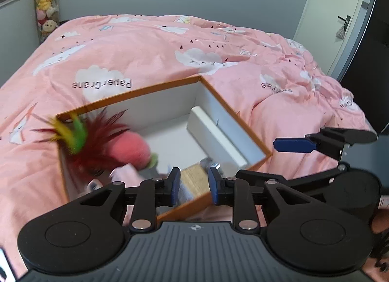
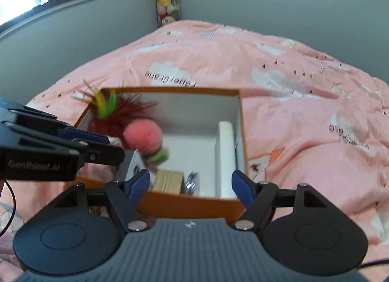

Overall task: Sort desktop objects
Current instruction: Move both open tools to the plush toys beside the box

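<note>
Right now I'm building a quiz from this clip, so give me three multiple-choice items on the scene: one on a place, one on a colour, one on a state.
1. Where does the feather toy lie?
A. inside the orange box
B. on the windowsill
C. on the floor

2. What colour is the toy's round ball?
A. blue
B. pink
C. black

3. How does the right gripper stand?
A. shut on the toy
B. shut on the white roll
C. open, holding nothing

Answers:
1. A, the feathers and ball sit within the box walls in both views.
2. B, the ball is plainly pink.
3. C, its blue pads stand wide apart, with nothing pressed between them.
</note>
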Motion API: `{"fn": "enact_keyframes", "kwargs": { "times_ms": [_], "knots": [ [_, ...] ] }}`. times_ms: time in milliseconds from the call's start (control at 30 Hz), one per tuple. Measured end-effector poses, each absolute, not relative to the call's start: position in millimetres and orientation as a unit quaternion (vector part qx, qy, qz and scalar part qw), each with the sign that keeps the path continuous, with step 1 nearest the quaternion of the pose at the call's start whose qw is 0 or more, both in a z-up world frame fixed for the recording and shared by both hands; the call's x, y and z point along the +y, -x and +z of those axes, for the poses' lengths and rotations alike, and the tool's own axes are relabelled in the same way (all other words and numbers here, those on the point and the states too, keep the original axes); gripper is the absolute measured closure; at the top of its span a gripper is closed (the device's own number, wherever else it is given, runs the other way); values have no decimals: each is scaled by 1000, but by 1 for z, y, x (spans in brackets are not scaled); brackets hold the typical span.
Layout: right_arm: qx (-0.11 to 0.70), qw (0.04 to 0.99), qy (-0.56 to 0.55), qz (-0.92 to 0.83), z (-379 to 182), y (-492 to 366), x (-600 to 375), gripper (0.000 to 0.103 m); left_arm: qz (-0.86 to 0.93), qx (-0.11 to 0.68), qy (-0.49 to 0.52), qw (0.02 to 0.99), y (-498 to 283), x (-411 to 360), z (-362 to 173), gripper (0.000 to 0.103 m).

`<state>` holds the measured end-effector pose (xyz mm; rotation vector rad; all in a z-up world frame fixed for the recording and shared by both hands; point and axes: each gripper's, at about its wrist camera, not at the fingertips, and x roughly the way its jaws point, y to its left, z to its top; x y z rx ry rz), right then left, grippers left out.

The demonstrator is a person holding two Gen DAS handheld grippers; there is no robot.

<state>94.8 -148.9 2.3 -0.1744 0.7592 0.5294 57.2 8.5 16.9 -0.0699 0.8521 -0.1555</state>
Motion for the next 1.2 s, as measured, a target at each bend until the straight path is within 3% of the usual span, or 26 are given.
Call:
{"fn": "enact_keyframes", "kwargs": {
  "times_ms": [100, 267, 833, 1200],
  "knots": [
    [377, 885, 80, 263, 0, -86, -144, 26, -69, 413, 33, 908, -42, 13, 15, 74],
    [400, 872, 77, 271, -8, -75, -136, 23, -73, 426, 59, 900, -25, 26, 9, 53],
    [481, 816, 93, 308, -41, -52, -112, 19, -32, 516, 82, 852, 8, 61, -26, 53],
    [529, 763, 76, 364, -63, -49, -92, 26, -10, 562, 119, 818, 10, 79, -51, 53]
  ]
}}
